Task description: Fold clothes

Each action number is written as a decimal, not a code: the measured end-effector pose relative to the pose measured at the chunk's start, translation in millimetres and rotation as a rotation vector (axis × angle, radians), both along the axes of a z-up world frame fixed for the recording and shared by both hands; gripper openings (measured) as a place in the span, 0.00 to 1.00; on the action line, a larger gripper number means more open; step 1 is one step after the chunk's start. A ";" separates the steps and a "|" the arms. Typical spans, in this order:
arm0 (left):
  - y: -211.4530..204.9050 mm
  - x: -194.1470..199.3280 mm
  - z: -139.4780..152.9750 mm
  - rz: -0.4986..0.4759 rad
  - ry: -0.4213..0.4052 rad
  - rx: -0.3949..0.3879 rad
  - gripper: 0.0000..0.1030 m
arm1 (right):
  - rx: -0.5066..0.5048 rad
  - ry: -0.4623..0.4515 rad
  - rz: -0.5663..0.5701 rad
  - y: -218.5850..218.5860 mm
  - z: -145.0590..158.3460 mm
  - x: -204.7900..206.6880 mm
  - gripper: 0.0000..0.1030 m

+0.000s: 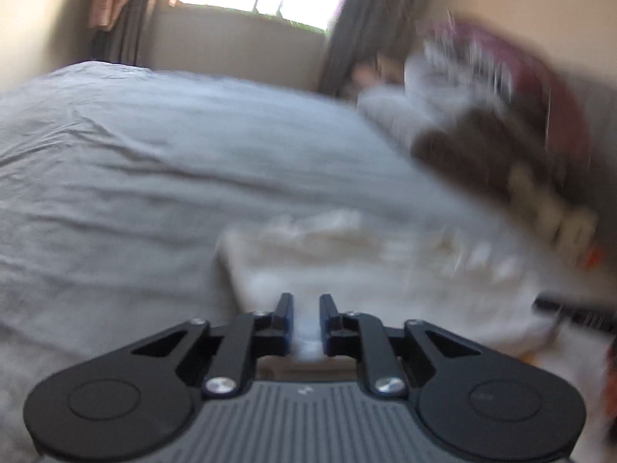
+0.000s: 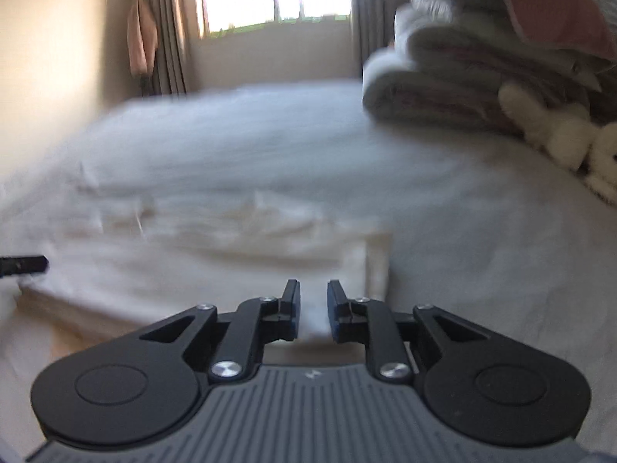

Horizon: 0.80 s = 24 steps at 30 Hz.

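Evidently both claws had the cream garment by its near edge, ready for a fold.

I had the left gripper [image 1: 306, 305] nearly closed with a strip of pale cloth between its jaws, at the near left corner of the cream garment [image 1: 347, 262], which lay spread on the grey bedsheet [image 1: 135, 162]. The right gripper [image 2: 313, 297] stood at the garment's near right corner [image 2: 231, 239], jaws a little apart with white fabric between them; through the blur I could not tell whether it truly pinched. To fold well, I judged both corners should lift together, level, and travel away toward the far edge, keeping the cloth taut so no crease bunched. The stack of folded clothes [image 2: 462, 65] and the fluffy white toy [image 2: 559, 135] sat well apart on the right, out of the path.
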<state>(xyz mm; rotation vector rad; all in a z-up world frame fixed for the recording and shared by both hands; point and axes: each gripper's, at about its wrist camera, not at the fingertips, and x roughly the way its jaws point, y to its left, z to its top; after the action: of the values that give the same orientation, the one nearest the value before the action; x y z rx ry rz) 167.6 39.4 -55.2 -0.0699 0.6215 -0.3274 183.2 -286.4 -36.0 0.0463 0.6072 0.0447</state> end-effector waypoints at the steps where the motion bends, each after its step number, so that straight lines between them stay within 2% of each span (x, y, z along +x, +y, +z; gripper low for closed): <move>1: -0.3 -5.2 -3.1 -0.009 -0.020 0.017 0.05 | -0.002 0.001 0.007 -2.4 -5.9 -1.2 0.08; 3: 4.5 -12.3 0.7 -0.011 -0.019 0.025 0.05 | 0.027 0.000 -0.001 -7.0 -3.6 -1.9 0.08; 5: 7.5 -16.2 8.4 -0.001 -0.026 -0.002 0.06 | 0.026 0.000 -0.010 -5.8 4.1 -3.6 0.10; 6: 8.9 -18.1 12.4 0.004 -0.029 -0.017 0.06 | 0.029 -0.011 -0.011 -5.2 7.2 -6.7 0.18; 7: 10.9 -18.8 13.6 0.012 -0.037 -0.028 0.06 | 0.031 -0.023 -0.012 -4.6 10.2 -9.8 0.22; 10: 17.1 -20.4 15.5 0.037 -0.062 -0.059 0.07 | 0.041 -0.040 -0.017 -4.5 13.9 -15.5 0.22; 12: 19.8 -13.7 15.1 0.079 -0.050 -0.073 0.10 | 0.023 -0.040 -0.033 -5.8 13.2 -14.9 0.22; 16: 28.2 -5.8 15.0 0.154 -0.039 -0.125 0.14 | 0.054 -0.035 -0.074 -17.4 14.3 -7.0 0.23; 18: 31.0 -6.1 17.2 0.154 -0.059 -0.152 0.14 | 0.092 -0.041 -0.090 -22.4 16.3 -5.9 0.23; 22: 21.8 0.2 13.8 0.104 -0.049 -0.150 0.13 | 0.115 -0.049 -0.076 -18.9 17.9 -7.7 0.23; 24: 13.3 3.5 6.7 0.101 -0.021 -0.090 0.13 | 0.104 -0.036 -0.064 -14.4 14.7 -7.5 0.24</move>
<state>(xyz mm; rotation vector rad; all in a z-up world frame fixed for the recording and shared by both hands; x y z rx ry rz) 171.1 52.7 -48.5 -0.1835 0.5800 -0.2576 175.7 -300.9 -21.4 0.1659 0.5671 0.0149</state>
